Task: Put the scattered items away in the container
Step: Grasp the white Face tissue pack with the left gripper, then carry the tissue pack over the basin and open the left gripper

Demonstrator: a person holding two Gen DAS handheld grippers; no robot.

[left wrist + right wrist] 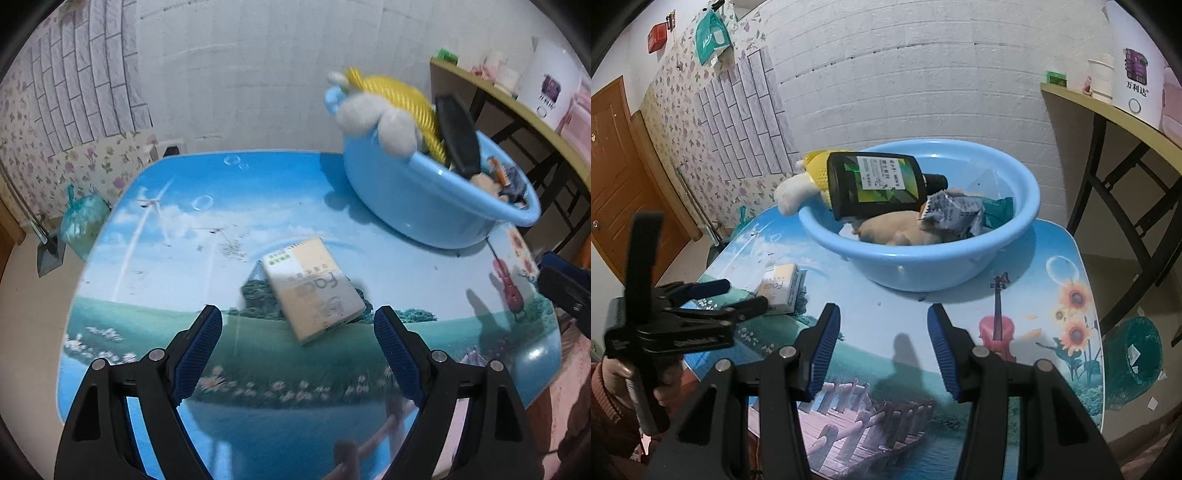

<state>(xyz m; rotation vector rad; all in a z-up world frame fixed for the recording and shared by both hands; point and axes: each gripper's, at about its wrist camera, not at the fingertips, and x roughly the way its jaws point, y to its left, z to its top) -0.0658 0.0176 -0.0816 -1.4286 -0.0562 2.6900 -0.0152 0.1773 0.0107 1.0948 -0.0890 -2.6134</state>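
A beige tissue pack lies flat on the picture-printed table, just ahead of my open, empty left gripper. The pack also shows in the right wrist view, with the left gripper right beside it. A blue basin at the table's far right holds a yellow-and-white plush toy, a black bottle and wrappers. In the right wrist view the basin stands ahead of my open, empty right gripper, with the bottle leaning on its rim.
A wooden side table with cups and a white appliance stands to the right. A green bin sits on the floor by the table's right edge. A teal bag and a dustpan lie on the floor at the left.
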